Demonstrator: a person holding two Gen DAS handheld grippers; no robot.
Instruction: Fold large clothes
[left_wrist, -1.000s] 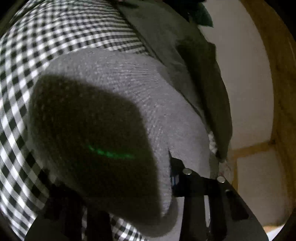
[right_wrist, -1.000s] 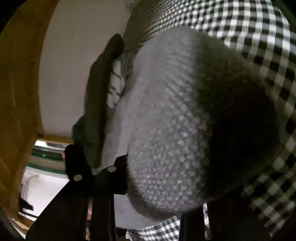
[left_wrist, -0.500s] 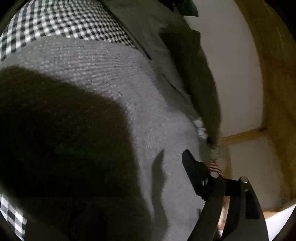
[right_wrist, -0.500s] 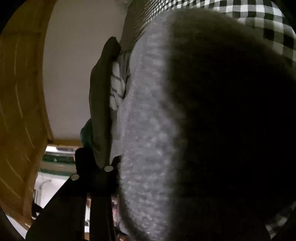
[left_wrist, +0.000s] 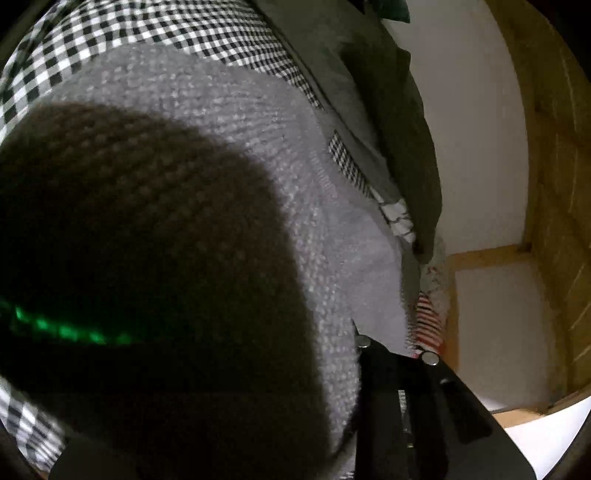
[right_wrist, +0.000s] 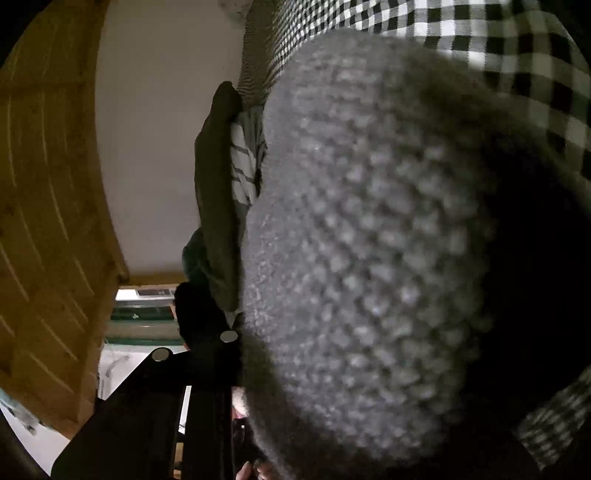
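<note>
- Grey knit, a chunky sweater (left_wrist: 229, 122), fills most of both wrist views, bulging up close to each lens over a black-and-white checked cloth (left_wrist: 155, 33) that covers the surface beneath it.
- From the left wrist view, the left gripper (left_wrist: 391, 354) shows only one dark finger, pressed against the sweater's edge; the other finger is buried under knit, so I cannot tell whether it is apart or clamped on fabric.
- From the right wrist view, the right gripper (right_wrist: 207, 332) is the same: one dark finger beside the sweater (right_wrist: 369, 240), the rest hidden, so its state cannot be told either.
- Toward the surface's far edge, a dark olive garment (left_wrist: 399, 110) and a white striped piece (left_wrist: 397, 218) lie bunched just beside the sweater, not visibly folded.
- Progress, as I judge it: the sweater looks mounded, possibly mid-fold, with no flat, squared shape visible.
- Left to do: flatten and finish this fold, then deal with the heaped clothes.
</note>
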